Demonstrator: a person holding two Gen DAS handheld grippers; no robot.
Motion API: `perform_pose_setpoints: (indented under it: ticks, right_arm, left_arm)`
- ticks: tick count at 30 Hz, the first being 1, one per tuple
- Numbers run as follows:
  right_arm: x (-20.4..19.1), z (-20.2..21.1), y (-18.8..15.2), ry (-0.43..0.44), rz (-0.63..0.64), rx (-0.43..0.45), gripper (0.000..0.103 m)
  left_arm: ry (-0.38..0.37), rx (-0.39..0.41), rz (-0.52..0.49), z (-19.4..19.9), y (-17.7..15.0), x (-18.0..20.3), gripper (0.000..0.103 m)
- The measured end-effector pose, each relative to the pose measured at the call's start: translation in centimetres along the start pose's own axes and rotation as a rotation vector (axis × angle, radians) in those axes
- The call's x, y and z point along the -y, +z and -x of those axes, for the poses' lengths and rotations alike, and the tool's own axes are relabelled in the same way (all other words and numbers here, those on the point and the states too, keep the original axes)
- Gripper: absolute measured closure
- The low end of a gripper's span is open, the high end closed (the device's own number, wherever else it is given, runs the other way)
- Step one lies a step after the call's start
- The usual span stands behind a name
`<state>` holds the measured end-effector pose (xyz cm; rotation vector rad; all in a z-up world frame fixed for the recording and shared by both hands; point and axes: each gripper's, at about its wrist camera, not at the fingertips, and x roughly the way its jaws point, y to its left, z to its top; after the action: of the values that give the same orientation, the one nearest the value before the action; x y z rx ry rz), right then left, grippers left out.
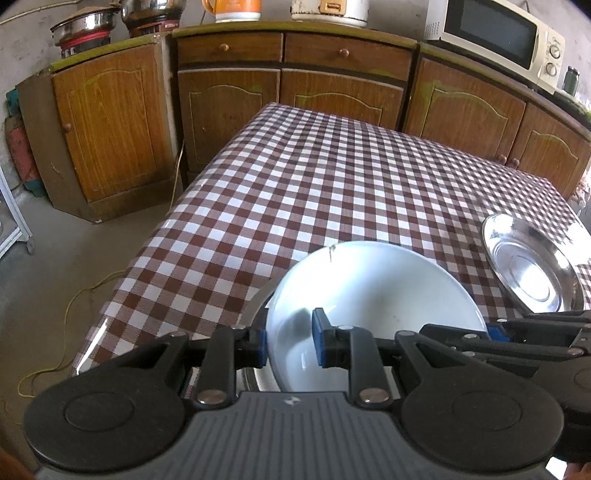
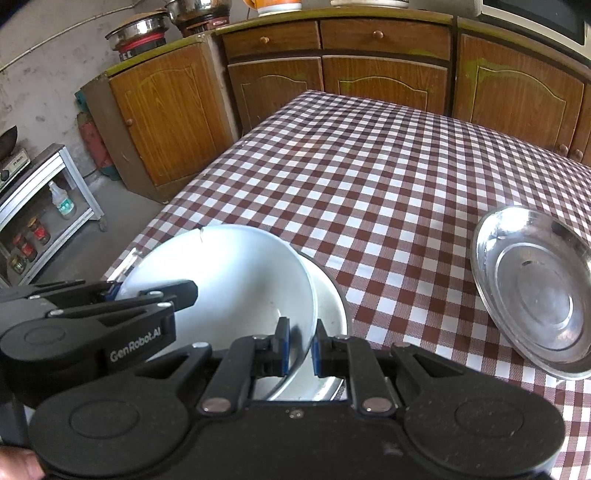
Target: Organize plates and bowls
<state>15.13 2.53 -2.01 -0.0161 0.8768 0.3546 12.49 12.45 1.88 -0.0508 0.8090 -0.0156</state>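
Observation:
A white bowl [image 1: 373, 284] [image 2: 229, 280] is held tilted over a second white bowl [image 2: 328, 306] on the near part of the checked table [image 1: 314, 184] [image 2: 369, 177]. My left gripper [image 1: 290, 341] straddles the white bowl's left rim, jaws close on it. My right gripper [image 2: 300, 345] pinches the bowl's right rim. Each gripper also shows in the other's view: the right [image 1: 495, 330], the left [image 2: 110, 291]. A steel plate [image 1: 532, 262] [image 2: 535, 291] lies to the right on the table.
Wooden cabinets [image 1: 229, 107] [image 2: 384, 77] line the wall behind the table, with pots [image 1: 85, 26], a kettle and a microwave [image 1: 495, 33] on top. A metal shelf with jars [image 2: 33, 236] stands on the floor to the left.

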Motion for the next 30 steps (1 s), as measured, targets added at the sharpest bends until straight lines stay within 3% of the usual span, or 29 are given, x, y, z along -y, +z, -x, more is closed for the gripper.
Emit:
perform_pose_setpoints:
  ticks: [16,20,27,30]
  right_arm:
    - [0.2,0.0,-0.3,-0.020,0.022,0.002,0.084]
    - [0.4,0.9,-0.3,-0.033,0.033,0.034,0.069]
    - [1.0,2.8,-0.1,-0.030,0.032,0.078,0.067]
    - [1.4,3.9,-0.4,-0.001,0.009,0.089,0.049]
  left_arm:
    - [-0.006,0.029,-0.002,0.3,-0.2,0.2,0.079]
    - [-0.006,0.032,0.006,0.6,-0.1,0.0,0.079]
    - [-0.011,0.037,0.020,1.5,-0.2,-0.4,0.079]
    - [-0.013,0.050,0.020,2.2,-0.3,-0.5,0.074]
